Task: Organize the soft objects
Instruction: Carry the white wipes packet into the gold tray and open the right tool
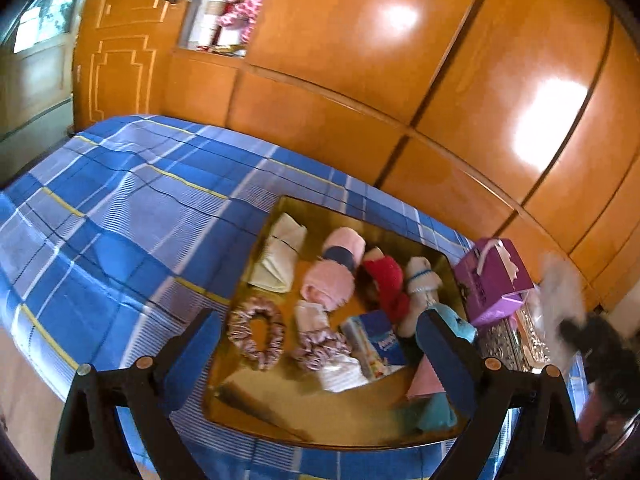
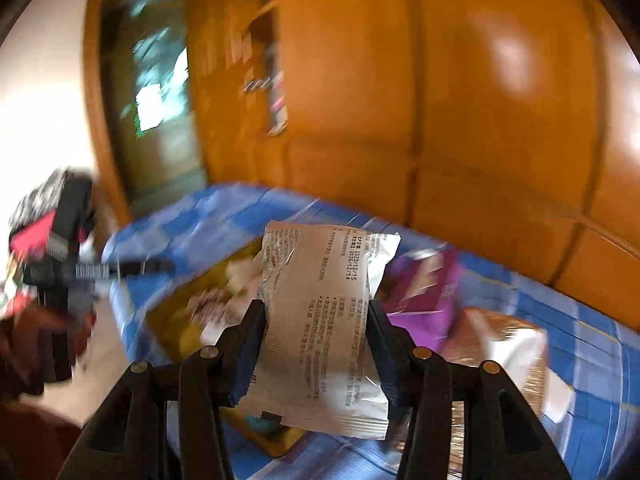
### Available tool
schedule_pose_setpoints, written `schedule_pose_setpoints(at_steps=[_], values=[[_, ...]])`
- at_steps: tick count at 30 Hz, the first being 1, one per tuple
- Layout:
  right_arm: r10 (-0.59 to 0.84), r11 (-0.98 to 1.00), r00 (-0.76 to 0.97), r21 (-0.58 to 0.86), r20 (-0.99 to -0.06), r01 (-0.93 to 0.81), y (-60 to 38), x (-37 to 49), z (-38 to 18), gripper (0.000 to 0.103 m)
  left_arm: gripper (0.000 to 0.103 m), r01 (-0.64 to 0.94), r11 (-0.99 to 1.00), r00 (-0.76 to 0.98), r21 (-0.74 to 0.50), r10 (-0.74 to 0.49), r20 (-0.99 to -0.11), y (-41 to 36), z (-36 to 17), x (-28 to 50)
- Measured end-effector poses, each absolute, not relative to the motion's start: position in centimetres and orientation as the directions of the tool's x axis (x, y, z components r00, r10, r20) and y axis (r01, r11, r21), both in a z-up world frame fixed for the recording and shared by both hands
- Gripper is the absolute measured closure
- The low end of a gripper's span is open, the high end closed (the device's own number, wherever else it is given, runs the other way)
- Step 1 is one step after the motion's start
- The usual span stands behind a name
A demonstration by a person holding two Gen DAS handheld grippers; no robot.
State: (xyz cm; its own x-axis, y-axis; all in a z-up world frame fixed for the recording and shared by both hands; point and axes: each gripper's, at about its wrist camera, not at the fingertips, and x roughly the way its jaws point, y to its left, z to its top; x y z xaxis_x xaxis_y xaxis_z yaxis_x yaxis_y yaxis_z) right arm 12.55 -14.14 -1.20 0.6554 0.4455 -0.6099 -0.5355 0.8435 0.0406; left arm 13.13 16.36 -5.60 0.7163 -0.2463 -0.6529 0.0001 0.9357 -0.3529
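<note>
Many soft items (image 1: 328,280) crowding tray (image 1: 280,412), purple box (image 1: 494,280) beside

Beyond your left gripper's fingertips, the blue plaid bedsheet (image 1: 132,208) spreads away toward the glossy orange wooden wardrobe (image 1: 400,60) that fills the background. Up and to the left of that gripper, you can see an open shelf (image 1: 224,20) in the wardrobe with pink-patterned things in it, next to a panelled door (image 1: 120,52) with a metal knob. Past your right gripper, the same wardrobe stands blurred, with a dark doorway (image 2: 156,100) to its left.
</note>
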Motion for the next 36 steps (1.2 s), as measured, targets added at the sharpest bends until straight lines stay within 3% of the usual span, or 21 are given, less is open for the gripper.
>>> schedule_pose_setpoints(at_steps=[9, 20, 28, 32, 36], values=[[0.417, 0.671, 0.443, -0.061, -0.793, -0.739, -7.0, 14.6, -6.3, 0.052, 0.004, -0.040, 0.919, 0.732, -0.391, -0.240, -0.638, 18.6, -5.5, 12.3], [0.357, 0.406, 0.339, -0.182, -0.870, -0.895, 0.2, 14.0, -10.1, 0.052, 0.004, -0.069, 0.904, 0.727, -0.422, -0.244, -0.642, 19.8, -6.1, 11.7], [0.424, 0.444, 0.175, 0.036, -0.889, -0.895, 0.1, 16.1, -10.7, 0.047, 0.004, -0.080, 0.900, 0.717, -0.429, -0.247, -0.652, 19.8, -6.6, 11.7], [0.500, 0.588, 0.245, 0.119, -0.830, -0.800, -2.6, 17.1, -8.3, 0.047, 0.004, -0.075, 0.906, 0.708, -0.416, -0.246, -0.662, 19.1, -6.9, 11.8], [0.464, 0.702, 0.295, 0.143, -0.835, -0.698, -4.6, 17.3, -7.5, 0.047, 0.004, -0.070, 0.907, 0.701, -0.415, -0.251, -0.667, 18.4, -7.0, 12.0]])
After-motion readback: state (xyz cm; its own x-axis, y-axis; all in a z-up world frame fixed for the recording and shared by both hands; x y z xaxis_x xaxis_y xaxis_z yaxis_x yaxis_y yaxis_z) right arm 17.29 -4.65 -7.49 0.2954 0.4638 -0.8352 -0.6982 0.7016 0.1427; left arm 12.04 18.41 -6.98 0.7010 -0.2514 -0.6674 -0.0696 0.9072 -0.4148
